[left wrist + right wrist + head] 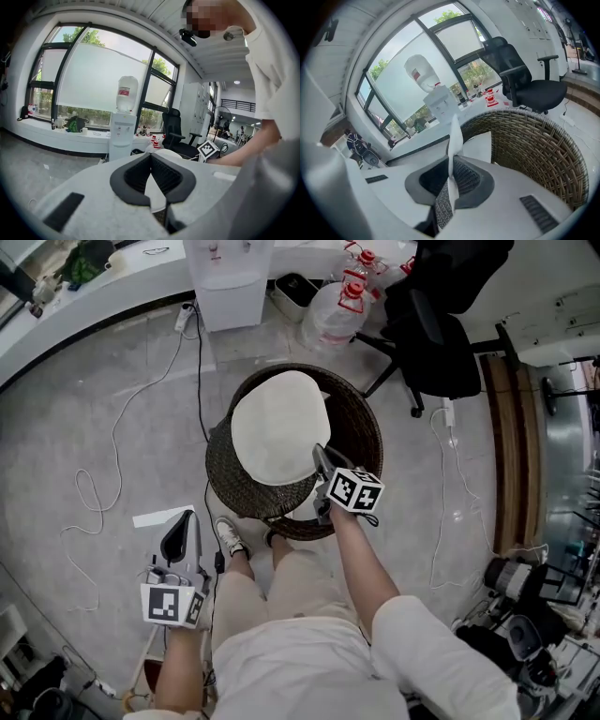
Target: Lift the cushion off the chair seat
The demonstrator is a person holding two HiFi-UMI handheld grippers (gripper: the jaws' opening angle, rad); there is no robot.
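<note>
Head view only: the whole cushion, a flat, off-white rounded disc of smooth fabric. It sits over the seat of the chair, a round tub of dark brown woven wicker. Right hand-held gripper is clamped on the cushion's near right edge. Left hand-held gripper is well apart, low left over the grey floor, beside the person's leg. Right gripper view adds the grip detail: ribbed dark pads closed on a thin pale fold of cushion that stands up between them, with the wicker weave curving close on the right. Left gripper view: jaws together at the tips and nothing held. Beyond them are a pale dome of cushion and the right gripper's marker cube, both small. Both gripper views show a big window that the head view lacks. White water dispenser, black office chair, clear water bottles and loose white cables ring the chair. Can't tell whether the cushion's far edge touches the seat. Chair legs are hidden.
</note>
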